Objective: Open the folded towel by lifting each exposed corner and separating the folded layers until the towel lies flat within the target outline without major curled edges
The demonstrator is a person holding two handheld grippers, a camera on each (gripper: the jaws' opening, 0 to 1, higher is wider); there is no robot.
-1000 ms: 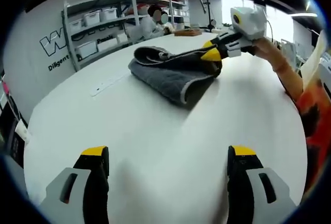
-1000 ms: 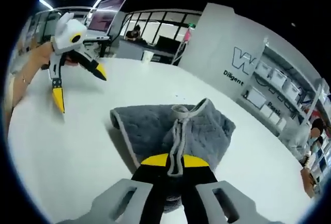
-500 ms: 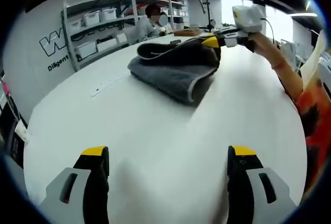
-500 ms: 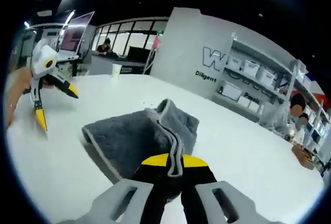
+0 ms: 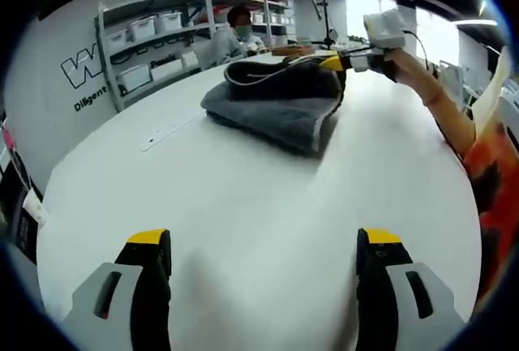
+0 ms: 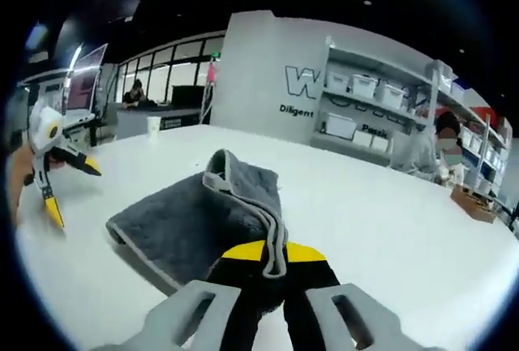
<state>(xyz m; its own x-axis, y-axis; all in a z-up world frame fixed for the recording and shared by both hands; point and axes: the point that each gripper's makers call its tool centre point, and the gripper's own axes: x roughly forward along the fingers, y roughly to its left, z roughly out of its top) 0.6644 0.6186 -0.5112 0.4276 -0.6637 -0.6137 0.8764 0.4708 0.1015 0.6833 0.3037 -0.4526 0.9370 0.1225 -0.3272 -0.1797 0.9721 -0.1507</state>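
Right gripper view: we find the right gripper clenched on a pale-edged corner of the grey towel, lifting that layer off the white table. The towel's remaining folded layers lie on the table. In the left gripper view we find the left gripper released, jaws wide apart, over bare table, well apart from the towel.
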